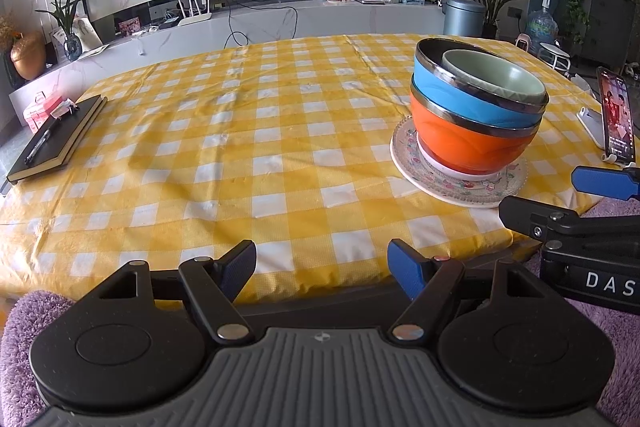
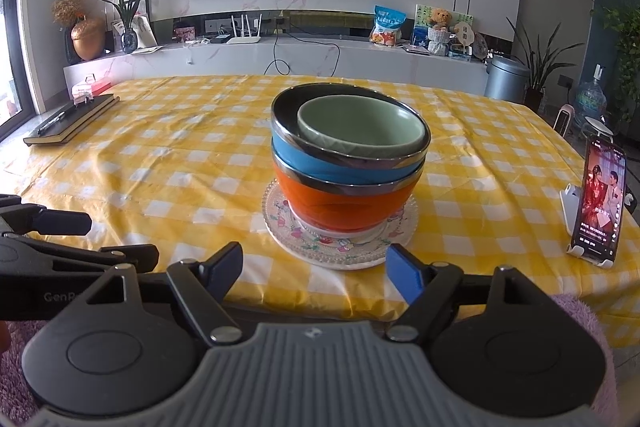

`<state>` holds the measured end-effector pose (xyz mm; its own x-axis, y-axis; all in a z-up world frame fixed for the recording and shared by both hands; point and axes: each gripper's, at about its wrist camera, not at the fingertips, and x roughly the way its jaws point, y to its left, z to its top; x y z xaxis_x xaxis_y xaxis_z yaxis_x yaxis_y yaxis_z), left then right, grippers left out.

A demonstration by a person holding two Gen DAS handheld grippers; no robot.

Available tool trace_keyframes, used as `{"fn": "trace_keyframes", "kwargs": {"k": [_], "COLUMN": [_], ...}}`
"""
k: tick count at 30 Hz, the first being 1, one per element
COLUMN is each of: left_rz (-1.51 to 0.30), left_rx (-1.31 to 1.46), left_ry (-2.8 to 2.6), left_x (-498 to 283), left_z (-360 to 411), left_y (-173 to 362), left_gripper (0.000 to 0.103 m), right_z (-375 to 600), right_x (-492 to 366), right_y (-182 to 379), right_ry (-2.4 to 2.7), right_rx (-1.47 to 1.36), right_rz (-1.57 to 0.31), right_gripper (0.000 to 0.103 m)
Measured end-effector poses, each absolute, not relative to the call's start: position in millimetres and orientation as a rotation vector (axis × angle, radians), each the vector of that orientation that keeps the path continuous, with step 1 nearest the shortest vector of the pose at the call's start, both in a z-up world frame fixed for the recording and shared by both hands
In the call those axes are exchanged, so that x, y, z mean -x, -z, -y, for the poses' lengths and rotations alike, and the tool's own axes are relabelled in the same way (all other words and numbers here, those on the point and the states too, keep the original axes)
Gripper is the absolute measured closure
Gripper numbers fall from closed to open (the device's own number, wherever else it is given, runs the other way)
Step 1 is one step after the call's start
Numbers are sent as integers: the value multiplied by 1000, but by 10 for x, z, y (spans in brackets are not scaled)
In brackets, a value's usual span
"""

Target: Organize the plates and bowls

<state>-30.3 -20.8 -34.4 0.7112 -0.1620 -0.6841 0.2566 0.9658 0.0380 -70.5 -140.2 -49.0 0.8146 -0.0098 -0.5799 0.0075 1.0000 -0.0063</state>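
Note:
A stack stands on the yellow checked tablecloth: a patterned plate, a small white plate under an orange bowl, a blue bowl and a pale green bowl tilted inside it. The stack also shows in the right wrist view: plate, orange bowl, blue bowl, green bowl. My left gripper is open and empty at the table's near edge, left of the stack. My right gripper is open and empty, just in front of the stack; it also shows in the left wrist view.
A black notebook with a pen lies at the table's left side. A phone on a stand is at the right edge. A pink box sits behind the notebook. A TV console with plants and clutter is beyond the table.

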Motion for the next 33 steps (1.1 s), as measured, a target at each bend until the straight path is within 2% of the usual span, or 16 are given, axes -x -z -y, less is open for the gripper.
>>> {"fn": "trace_keyframes", "kwargs": {"k": [33], "left_rz": [-734], "left_rx": [-150], "left_ry": [234], "left_x": [313], "left_z": [218], "left_y": [309], "left_gripper": [15], "right_z": [1376], "right_x": [709], "right_y": [494], "right_ry": [5], "right_rx": [15], "right_rz": [-618], "right_gripper": [24]}}
